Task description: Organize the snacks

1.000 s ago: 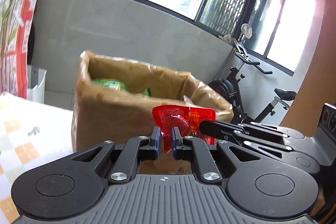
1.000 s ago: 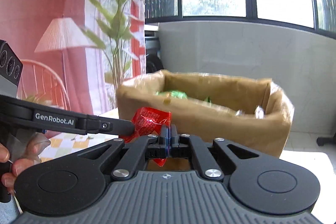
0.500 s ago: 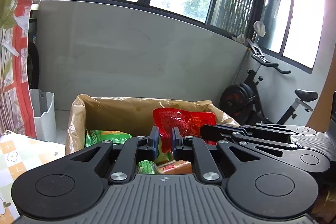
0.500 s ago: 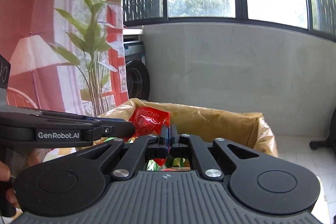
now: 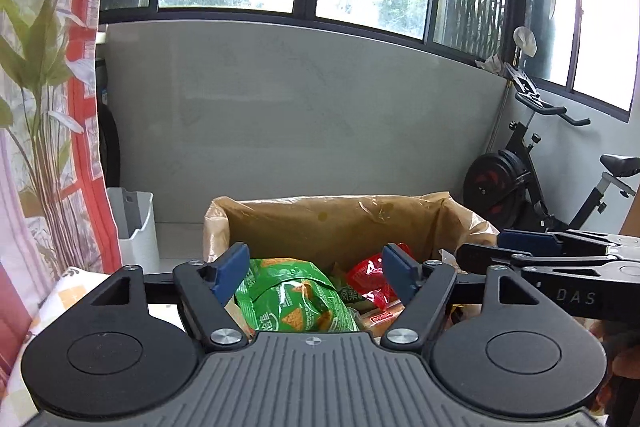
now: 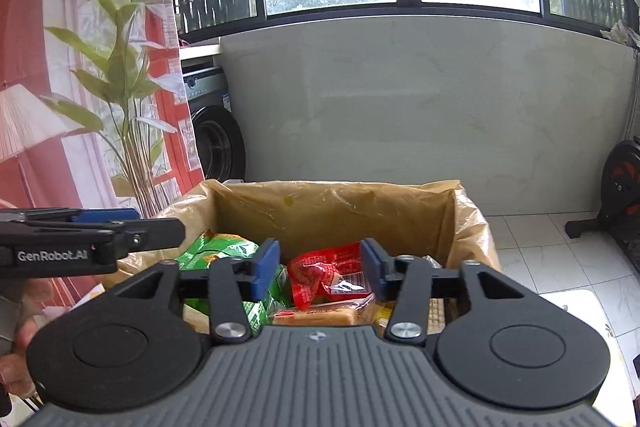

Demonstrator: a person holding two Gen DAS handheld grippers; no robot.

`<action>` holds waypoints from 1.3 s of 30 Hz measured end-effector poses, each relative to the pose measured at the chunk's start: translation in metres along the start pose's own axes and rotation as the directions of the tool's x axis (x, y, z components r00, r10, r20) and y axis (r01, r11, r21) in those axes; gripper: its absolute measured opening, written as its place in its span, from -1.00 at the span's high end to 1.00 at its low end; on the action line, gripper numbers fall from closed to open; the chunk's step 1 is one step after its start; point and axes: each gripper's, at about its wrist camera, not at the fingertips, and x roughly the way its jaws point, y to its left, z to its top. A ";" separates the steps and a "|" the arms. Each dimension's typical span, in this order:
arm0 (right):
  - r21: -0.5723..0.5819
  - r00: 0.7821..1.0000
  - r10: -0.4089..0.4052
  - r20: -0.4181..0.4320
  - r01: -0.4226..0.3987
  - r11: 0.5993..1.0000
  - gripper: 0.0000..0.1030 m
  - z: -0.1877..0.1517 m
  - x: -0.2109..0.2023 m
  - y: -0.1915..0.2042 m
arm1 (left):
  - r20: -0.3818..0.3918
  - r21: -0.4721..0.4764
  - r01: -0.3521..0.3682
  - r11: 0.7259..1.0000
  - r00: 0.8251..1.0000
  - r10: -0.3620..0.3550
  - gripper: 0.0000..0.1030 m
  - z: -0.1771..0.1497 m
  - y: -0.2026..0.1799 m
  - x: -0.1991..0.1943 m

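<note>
A cardboard box [image 5: 340, 223] lined with clear plastic holds several snacks. A green chip bag [image 5: 292, 303] and a red packet [image 5: 368, 279] lie inside it. My left gripper [image 5: 316, 267] hangs over the box, its jaws opening, and no pad touches anything. Its side shows in the right wrist view [image 6: 176, 231]. My right gripper [image 6: 319, 267] hovers over the same box [image 6: 336, 191], jaws opening too. The red packet [image 6: 324, 275] lies loose below them on an orange biscuit pack [image 6: 324, 315]. The right gripper [image 5: 468, 255] reaches in from the right in the left wrist view.
An exercise bike [image 5: 532, 187] stands at the right wall. A white bin [image 5: 136, 227] and a washing machine [image 6: 216, 143] are behind the box on the left, beside a leaf-print curtain [image 6: 120, 67]. A patterned tablecloth [image 5: 68, 291] shows at lower left, and a hand [image 6: 20, 347] holds the left gripper.
Both grippers were shut on the red packet in front of the box. They rose over the box and opened, and the packet now lies inside it.
</note>
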 end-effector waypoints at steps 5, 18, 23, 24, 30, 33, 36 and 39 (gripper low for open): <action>0.025 0.999 -0.001 0.041 0.000 1.000 -0.77 0.006 -0.035 0.000 | 0.056 0.079 -0.076 0.994 0.996 0.072 -0.65 0.015 -0.016 -0.037; 0.077 0.994 -0.081 0.072 0.076 0.994 -1.00 0.012 -0.124 0.014 | 0.124 0.076 -0.192 0.978 0.975 0.182 -0.85 0.022 -0.047 -0.139; 0.115 0.992 -0.081 0.101 0.070 0.991 -1.00 0.005 -0.152 0.019 | 0.097 0.042 -0.217 0.975 0.973 0.212 -0.85 0.009 -0.042 -0.158; 0.118 0.991 -0.082 0.103 0.069 0.991 -1.00 0.003 -0.156 0.019 | 0.090 0.039 -0.222 0.974 0.972 0.217 -0.85 0.007 -0.042 -0.162; 0.149 0.990 -0.095 0.104 0.079 0.986 -1.00 -0.005 -0.175 0.020 | 0.079 0.012 -0.256 0.967 0.964 0.254 -0.85 -0.001 -0.037 -0.181; 0.143 0.992 -0.085 0.094 0.071 0.987 -1.00 -0.008 -0.179 0.022 | 0.093 0.008 -0.258 0.966 0.962 0.257 -0.85 -0.001 -0.036 -0.189; 0.133 0.991 -0.091 0.097 0.078 0.988 -1.00 -0.009 -0.183 0.024 | 0.098 0.004 -0.236 0.972 0.967 0.235 -0.85 -0.002 -0.037 -0.194; 0.141 0.991 -0.092 0.098 0.077 0.987 -1.00 -0.008 -0.184 0.023 | 0.100 0.022 -0.242 0.970 0.966 0.239 -0.85 -0.003 -0.040 -0.193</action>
